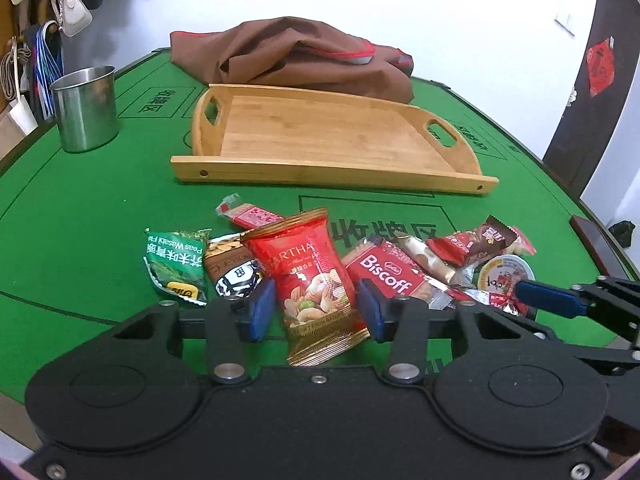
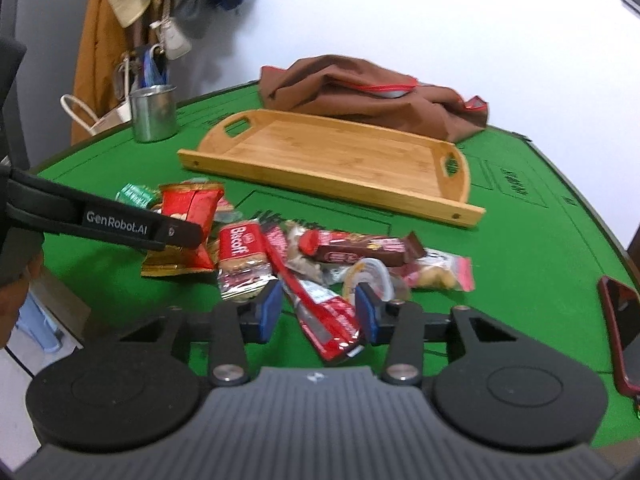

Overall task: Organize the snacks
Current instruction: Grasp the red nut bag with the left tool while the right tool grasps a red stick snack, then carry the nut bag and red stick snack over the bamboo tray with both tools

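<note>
A pile of snack packets lies on the green table in front of an empty wooden tray (image 1: 328, 132) (image 2: 340, 156). My left gripper (image 1: 316, 312) is open, its blue pads on either side of a red nut packet (image 1: 312, 276) (image 2: 188, 216), with small gaps on both sides. My right gripper (image 2: 320, 312) is open around a long red wrapper (image 2: 320, 304). A Biscoff packet (image 1: 384, 276) (image 2: 240, 248), a green wasabi peas bag (image 1: 176, 264), a brown bar (image 2: 360, 248) and a round jelly cup (image 1: 504, 272) lie in the pile.
A steel cup (image 1: 86, 108) (image 2: 154, 112) stands at the back left. A brown cloth bag (image 1: 296, 60) (image 2: 372, 92) lies behind the tray. A dark red phone (image 2: 620, 328) lies near the right table edge. Bags hang on the wall at left.
</note>
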A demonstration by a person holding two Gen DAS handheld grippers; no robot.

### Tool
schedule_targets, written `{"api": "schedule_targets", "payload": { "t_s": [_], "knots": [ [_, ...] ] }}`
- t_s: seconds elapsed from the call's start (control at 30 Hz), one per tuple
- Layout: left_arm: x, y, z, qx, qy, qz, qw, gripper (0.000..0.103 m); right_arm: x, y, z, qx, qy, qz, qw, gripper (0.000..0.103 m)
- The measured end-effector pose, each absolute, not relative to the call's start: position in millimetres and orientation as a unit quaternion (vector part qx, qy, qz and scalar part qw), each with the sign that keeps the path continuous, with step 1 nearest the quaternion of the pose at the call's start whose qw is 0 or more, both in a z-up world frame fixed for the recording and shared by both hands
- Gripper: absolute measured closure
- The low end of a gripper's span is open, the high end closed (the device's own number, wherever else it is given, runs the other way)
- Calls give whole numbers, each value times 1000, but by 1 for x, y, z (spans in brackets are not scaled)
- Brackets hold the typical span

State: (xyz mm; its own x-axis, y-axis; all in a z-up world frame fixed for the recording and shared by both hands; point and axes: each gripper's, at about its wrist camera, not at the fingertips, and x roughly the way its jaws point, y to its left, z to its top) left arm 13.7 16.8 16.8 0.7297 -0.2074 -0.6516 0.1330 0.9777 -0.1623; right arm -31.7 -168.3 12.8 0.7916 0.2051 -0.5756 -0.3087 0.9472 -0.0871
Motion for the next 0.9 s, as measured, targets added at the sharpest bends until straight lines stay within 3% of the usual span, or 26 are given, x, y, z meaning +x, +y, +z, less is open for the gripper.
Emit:
{"api": "schedule_targets", "payload": {
  "t_s": [0.27,0.53,0.67,0.9],
  "knots": [
    [23,15,14,-48,351,-88,931,53,-17,-155,0,-138,297,134,935,56],
    [33,16,12,-50,350,-95,931,50,-2,-158,-3,-116,322,151,927,57],
    [32,18,12,-48,349,-93,931,56,-4,-164,-1,-81,344,187,916,57],
    [34,12,9,-28,345,-102,933,55,2,-159,-6,-68,329,178,925,58]
  ]
}}
